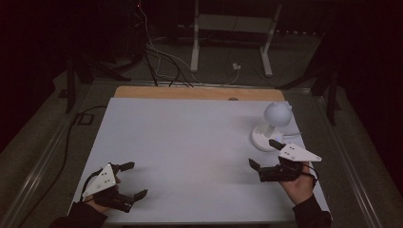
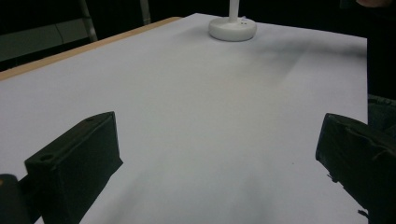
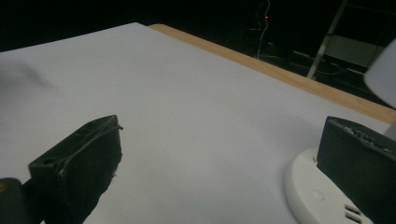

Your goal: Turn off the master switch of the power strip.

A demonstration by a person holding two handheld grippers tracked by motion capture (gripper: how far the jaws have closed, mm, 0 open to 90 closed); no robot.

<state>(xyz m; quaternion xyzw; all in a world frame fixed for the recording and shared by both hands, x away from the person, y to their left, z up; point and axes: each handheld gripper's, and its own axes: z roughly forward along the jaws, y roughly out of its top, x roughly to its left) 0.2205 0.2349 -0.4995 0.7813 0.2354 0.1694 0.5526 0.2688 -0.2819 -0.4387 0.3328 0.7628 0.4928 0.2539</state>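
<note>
The lamp (image 1: 271,126) stands upright at the far right of the desk (image 1: 190,142), which carries a white sheet over a wooden top. The lamp has a round white base, a short stem and a white globe head. In the right tool view, the base (image 3: 317,196) lies at the lower right, with small slots on its near edge.

The right tool (image 1: 264,155) is held in the person's right hand (image 1: 297,183) at the near right of the desk. Its jaws stand wide apart and hold nothing. In the high view, the far jaw tip reaches the near edge of the lamp base; contact cannot be confirmed. In the right tool view (image 3: 215,168), one jaw stands in front of the base and the other is over bare desk.

The left tool (image 1: 133,179) is held in the left hand (image 1: 97,202) at the near left corner, well apart from the lamp. Its jaws are also wide apart and hold nothing. In the left tool view (image 2: 215,163), bare desk lies between the jaws, and the lamp base (image 2: 232,29) sits at the far side.

A cable trails from each tool. Beyond the desk, white frame legs (image 1: 195,42) and loose wires (image 1: 161,57) lie on a dark floor.
</note>
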